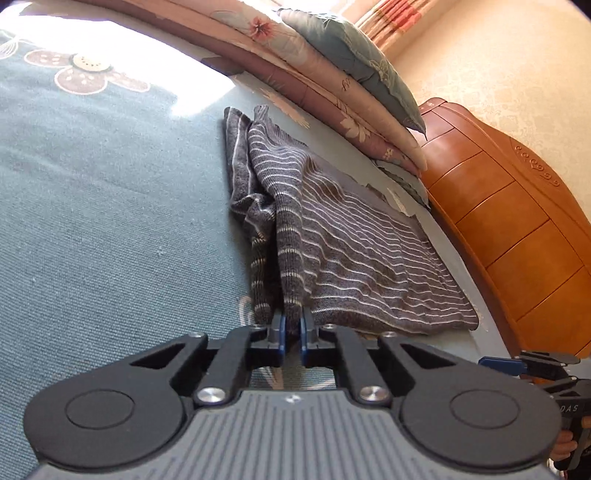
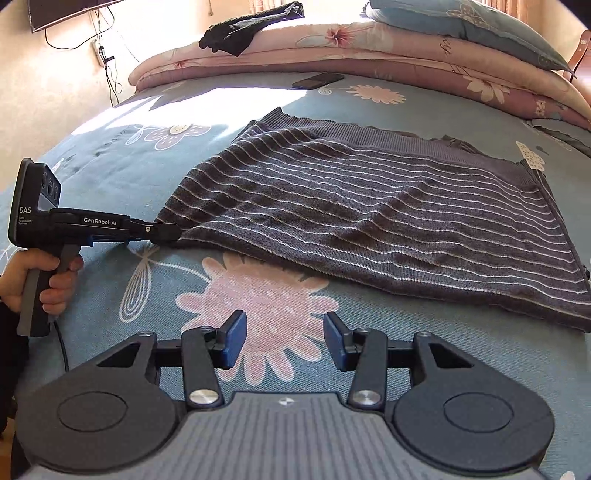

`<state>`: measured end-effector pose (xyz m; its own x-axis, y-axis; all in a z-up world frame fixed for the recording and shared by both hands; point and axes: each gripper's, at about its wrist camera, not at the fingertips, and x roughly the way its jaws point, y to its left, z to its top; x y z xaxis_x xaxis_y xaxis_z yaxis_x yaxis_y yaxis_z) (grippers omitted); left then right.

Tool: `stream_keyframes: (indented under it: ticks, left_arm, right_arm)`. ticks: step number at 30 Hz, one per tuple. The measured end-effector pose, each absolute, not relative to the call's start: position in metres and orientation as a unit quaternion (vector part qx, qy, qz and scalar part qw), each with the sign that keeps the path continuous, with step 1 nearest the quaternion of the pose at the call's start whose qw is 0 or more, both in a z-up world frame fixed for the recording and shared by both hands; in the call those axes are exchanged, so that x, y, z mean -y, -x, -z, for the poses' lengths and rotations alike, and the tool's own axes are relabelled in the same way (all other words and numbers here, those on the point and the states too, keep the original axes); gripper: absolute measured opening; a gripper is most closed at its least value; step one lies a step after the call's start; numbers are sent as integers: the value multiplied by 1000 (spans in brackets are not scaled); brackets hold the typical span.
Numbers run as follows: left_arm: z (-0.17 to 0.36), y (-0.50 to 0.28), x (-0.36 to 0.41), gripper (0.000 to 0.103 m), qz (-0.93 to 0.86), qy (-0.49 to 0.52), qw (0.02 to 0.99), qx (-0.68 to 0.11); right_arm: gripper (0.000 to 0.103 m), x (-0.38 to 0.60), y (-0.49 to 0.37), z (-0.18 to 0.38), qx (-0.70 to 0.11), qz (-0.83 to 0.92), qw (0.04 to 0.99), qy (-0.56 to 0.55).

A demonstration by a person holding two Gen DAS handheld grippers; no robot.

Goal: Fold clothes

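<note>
A dark grey sweater with thin white stripes (image 2: pixel 388 221) lies spread on the blue flowered bedsheet (image 2: pixel 110 155). In the left wrist view the same sweater (image 1: pixel 369 258) stretches away from me, its near corner bunched into a ridge. My left gripper (image 1: pixel 292 325) is shut on that corner, the blue pads pinching the knit. From the right wrist view the left gripper (image 2: pixel 168 234) holds the sweater's left corner just above the sheet. My right gripper (image 2: pixel 284 338) stands open over a pink flower print, short of the sweater's near edge, nothing between its fingers.
Folded pink flowered quilts (image 2: pixel 369 48) and a blue pillow (image 2: pixel 480 22) are stacked along the far side of the bed. A black garment (image 2: pixel 243 26) lies on the quilts, a dark phone (image 2: pixel 317 79) on the sheet. A wooden headboard (image 1: pixel 517 229) stands at the right.
</note>
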<state>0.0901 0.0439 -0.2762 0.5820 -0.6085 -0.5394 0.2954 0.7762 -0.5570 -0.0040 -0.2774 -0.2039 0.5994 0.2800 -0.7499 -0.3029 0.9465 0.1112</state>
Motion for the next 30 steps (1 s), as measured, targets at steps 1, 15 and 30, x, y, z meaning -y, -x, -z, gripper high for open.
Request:
stream_keyframes:
  ticks: [1,15,30]
  left_arm:
    - [271,-87,-44,7,261,200,869,-371]
    - [234,-97,-4,46,207,114,916,-325]
    - [241,-124,2,46,194,151,879,-408]
  right_arm:
    - [54,281,7,201,-413,-161,896,11]
    - [57,339,53,189,-374,-131,917,-43]
    - [62,331,-76,222,-348,-310,885,-17]
